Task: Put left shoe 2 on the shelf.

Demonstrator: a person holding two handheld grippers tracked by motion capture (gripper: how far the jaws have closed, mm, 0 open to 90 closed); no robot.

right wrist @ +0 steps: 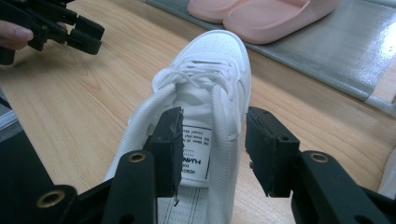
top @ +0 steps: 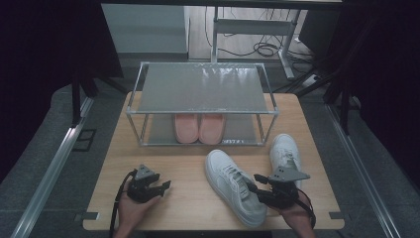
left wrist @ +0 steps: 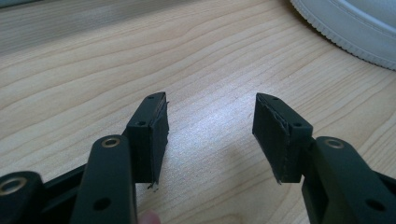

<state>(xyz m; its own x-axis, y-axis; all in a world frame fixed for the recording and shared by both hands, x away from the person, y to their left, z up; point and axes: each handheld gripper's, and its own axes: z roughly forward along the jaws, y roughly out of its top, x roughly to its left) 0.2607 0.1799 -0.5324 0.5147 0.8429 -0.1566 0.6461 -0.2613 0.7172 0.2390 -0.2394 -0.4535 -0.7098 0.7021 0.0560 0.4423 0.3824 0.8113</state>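
One sneaker [top: 234,187] lies on the table [top: 188,208] just ahead of the right gripper [top: 259,187], its collar side between the jaws. A second sneaker [top: 284,151] lies beyond that gripper. Farther ahead stands the rack [top: 200,89], slippers [top: 199,127] on its lower shelf. The left gripper [top: 157,188] sits off to the left.

Left tool [left wrist: 210,135]: both black jaws rise from the bottom edge and stand well apart, nothing between them. Ribbed pads face each other across the gap; the pad edges look frayed. Beneath lies the pale wood-grain tabletop [left wrist: 140,60], with a soft shadow below the jaws. Top right corner: curved white sneaker sole [left wrist: 355,32] with a toothed rim, resting on the tabletop, apart from the jaws. A fingertip [left wrist: 149,217] shows at the bottom edge.
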